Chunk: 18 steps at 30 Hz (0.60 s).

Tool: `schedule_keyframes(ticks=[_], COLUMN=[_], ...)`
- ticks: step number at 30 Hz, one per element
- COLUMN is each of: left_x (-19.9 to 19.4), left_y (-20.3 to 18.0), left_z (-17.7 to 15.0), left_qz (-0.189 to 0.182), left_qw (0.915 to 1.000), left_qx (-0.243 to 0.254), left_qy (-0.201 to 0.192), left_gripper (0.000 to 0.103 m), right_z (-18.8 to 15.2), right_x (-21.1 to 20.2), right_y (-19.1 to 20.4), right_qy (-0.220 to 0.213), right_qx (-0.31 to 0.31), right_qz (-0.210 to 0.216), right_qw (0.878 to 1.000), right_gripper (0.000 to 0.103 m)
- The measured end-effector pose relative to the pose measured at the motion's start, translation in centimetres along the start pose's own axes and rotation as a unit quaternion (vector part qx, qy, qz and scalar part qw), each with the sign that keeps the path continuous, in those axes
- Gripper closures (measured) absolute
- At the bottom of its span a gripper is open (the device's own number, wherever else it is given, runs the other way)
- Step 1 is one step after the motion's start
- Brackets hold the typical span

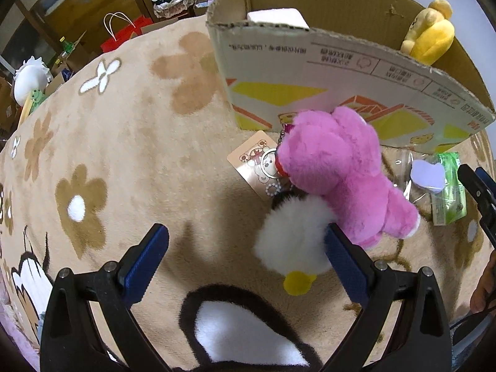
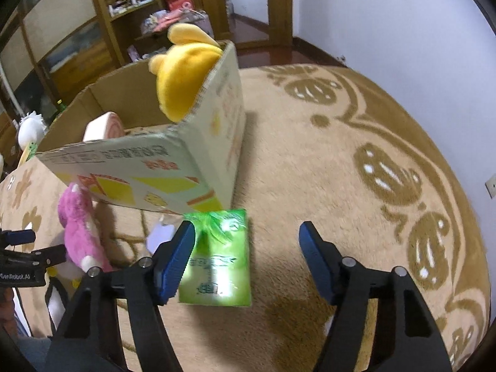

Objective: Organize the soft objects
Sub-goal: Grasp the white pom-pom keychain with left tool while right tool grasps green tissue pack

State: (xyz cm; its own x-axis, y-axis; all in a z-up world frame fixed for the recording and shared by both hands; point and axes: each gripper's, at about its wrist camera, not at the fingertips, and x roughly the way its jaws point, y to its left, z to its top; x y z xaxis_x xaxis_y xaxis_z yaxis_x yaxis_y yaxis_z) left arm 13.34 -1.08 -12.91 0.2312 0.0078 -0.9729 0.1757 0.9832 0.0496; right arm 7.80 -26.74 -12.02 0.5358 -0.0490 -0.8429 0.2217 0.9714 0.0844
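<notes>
On the far left of the left wrist view, the beige flower-patterned carpet [image 1: 130, 161] spreads bare under the left gripper [image 1: 246, 249], whose jaws stand spread wide with nothing between them. Its right blue pad sits just beside a white fluffy toy [image 1: 294, 241] with a yellow tip, which lies on the carpet. Touching that toy from above and to the right is a pink plush [image 1: 338, 170], lying on its side close against the front wall of the cardboard box [image 1: 310, 71]. A printed card [image 1: 254, 161] with a keyring lies under the plush's left end. Inside the box, a yellow plush [image 1: 431, 35] leans in the right corner.

In the right wrist view, the same pink plush [image 2: 80, 226] shows at the left, in front of the box [image 2: 139, 161], with the yellow plush [image 2: 186, 83] poking above the box corner. The right gripper [image 2: 246, 260] hangs with jaws spread apart; a green tissue pack [image 2: 220, 260] lies flat on the carpet [image 2: 341, 155] between them, close against the left pad and apart from the right one.
</notes>
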Motion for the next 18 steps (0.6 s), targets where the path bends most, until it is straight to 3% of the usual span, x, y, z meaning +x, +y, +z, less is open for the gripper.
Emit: schedule_keyframes(ticks=[4, 18], left_x=[0.6, 2.9], left_y=[0.1, 0.0], left_z=[0.1, 0.5], left_qz=[-0.001, -0.006], left_qw=[1.0000, 0.9994], left_qx=[0.001, 0.007], left_qy=[0.008, 0.033], left_gripper=[0.005, 0.005], right_z=[-0.2, -0.7], right_x=[0.9, 1.4], right_y=[-0.1, 1.6], right_qy=[0.021, 0.035], right_qx=[0.002, -0.028], right_qz=[0.007, 0.019], right_qw=[1.000, 0.999], right_gripper=[0.030, 0.030])
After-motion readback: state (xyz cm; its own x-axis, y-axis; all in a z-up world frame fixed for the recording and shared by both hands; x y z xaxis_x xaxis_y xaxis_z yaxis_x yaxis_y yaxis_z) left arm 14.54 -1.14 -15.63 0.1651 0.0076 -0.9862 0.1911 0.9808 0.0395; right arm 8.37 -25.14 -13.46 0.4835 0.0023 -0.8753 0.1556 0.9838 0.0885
